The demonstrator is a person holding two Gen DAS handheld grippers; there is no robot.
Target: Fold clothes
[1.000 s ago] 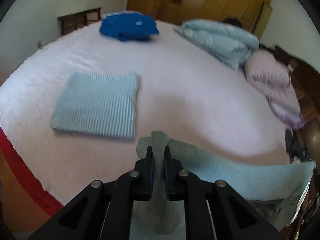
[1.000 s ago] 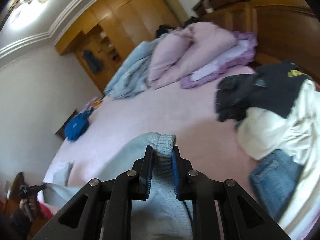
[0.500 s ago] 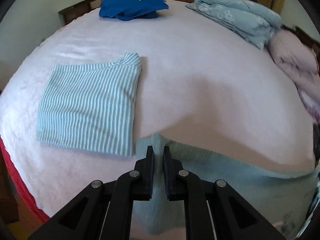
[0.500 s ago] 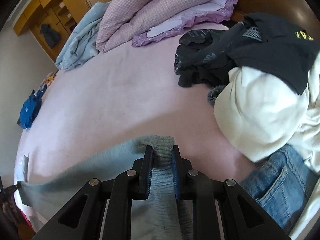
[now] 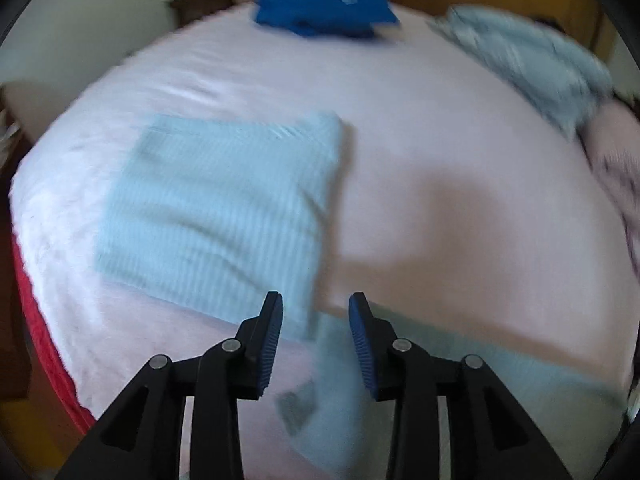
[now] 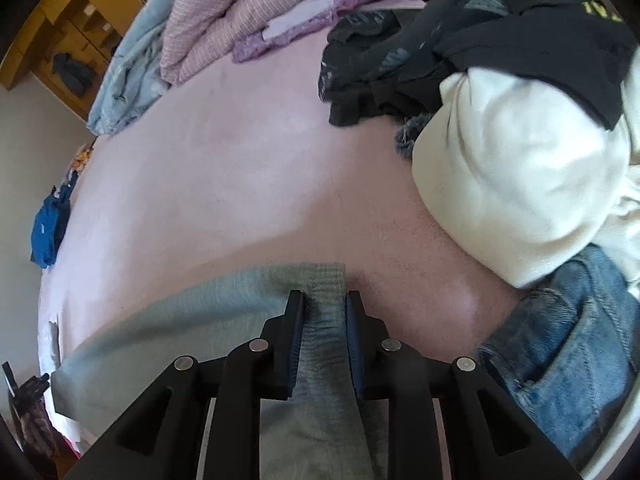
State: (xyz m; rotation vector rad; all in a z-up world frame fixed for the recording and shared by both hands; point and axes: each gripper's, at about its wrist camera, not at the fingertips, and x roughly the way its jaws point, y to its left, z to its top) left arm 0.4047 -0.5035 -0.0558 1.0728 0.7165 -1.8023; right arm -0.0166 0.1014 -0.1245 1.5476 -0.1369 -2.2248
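The grey-green sweater [image 6: 224, 312] lay spread across the near edge of the bed [image 6: 248, 168], its ribbed hem pointing toward the middle of the mattress. The right gripper [image 6: 322, 300] pointed steeply down at that hem with the knit between its jaws; the jaws were opening, and the cloth still filled the narrow gap between the blue pads, which appeared to touch it on both sides. The left gripper [image 5: 316, 304] hung over the other end of the sweater [image 5: 400, 392], its jaws opening too and already standing well apart, with the fabric lying flat on the bed beneath them and neither pad touching it. This view was blurred, so fine detail of the cloth was hard to read. Just beyond the left end of the sweater, a folded striped shirt [image 5: 216, 208] in pale blue rested flat on the bed, its near corner close to the sweater's edge. Farther from the sweater, at the far side of the mattress, sat a folded blue garment [image 5: 324, 4], and to the right of that a crumpled light blue quilt [image 5: 528, 56]. Near the sweater's hem on the right side lay a heap of unfolded clothes: a white sweatshirt [image 6: 516, 184] nearest, blue jeans [image 6: 568, 352] beside it at the bed's edge, and black clothes [image 6: 460, 52] piled behind. Pink pillows [image 6: 256, 12] were stacked well beyond the hem, at the far end of the bed.
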